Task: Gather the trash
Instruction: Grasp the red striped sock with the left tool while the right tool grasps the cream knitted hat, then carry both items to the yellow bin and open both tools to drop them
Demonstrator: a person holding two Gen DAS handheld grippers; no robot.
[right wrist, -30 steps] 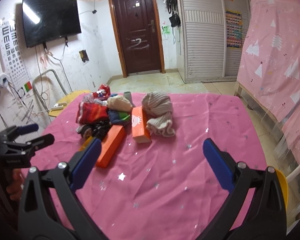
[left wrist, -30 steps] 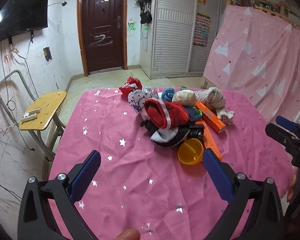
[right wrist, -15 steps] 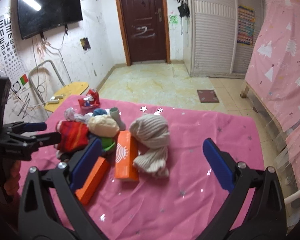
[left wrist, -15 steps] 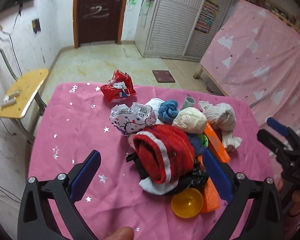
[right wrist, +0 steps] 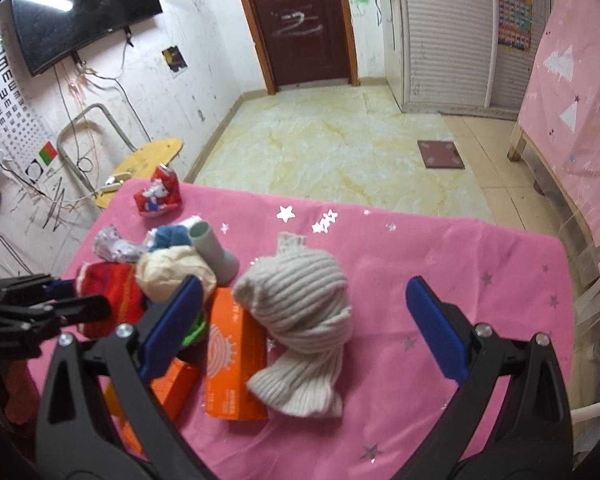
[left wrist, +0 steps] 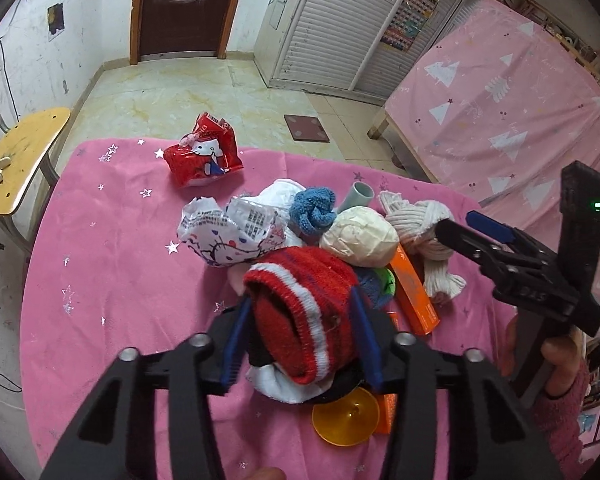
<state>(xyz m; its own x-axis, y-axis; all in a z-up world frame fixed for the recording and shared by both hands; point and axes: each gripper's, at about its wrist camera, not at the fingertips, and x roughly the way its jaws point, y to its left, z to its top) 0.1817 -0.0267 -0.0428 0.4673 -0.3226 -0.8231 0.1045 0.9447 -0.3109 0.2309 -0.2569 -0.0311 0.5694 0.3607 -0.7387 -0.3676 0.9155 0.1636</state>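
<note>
A pile of things lies on the pink starred tablecloth (left wrist: 120,280). My left gripper (left wrist: 300,332) is shut on a red sock with a white stripe (left wrist: 304,312) at the front of the pile; it also shows in the right wrist view (right wrist: 108,292). My right gripper (right wrist: 304,324) is open and empty, with a beige knitted sock (right wrist: 300,312) between its fingers. A red snack wrapper (left wrist: 204,156) lies apart at the far left, and a white crumpled wrapper (left wrist: 228,232) sits behind the red sock.
The pile also holds a cream ball (left wrist: 360,236), a blue sock (left wrist: 314,210), a grey tube (right wrist: 212,252), orange boxes (right wrist: 232,364) and a yellow bowl (left wrist: 346,420). A yellow chair (left wrist: 16,160) stands left of the table; a pink-covered bed (left wrist: 500,92) is on the right.
My left gripper moved forward and down onto the pile and shut on the red sock. My right gripper moved forward over the beige sock and stayed open.
</note>
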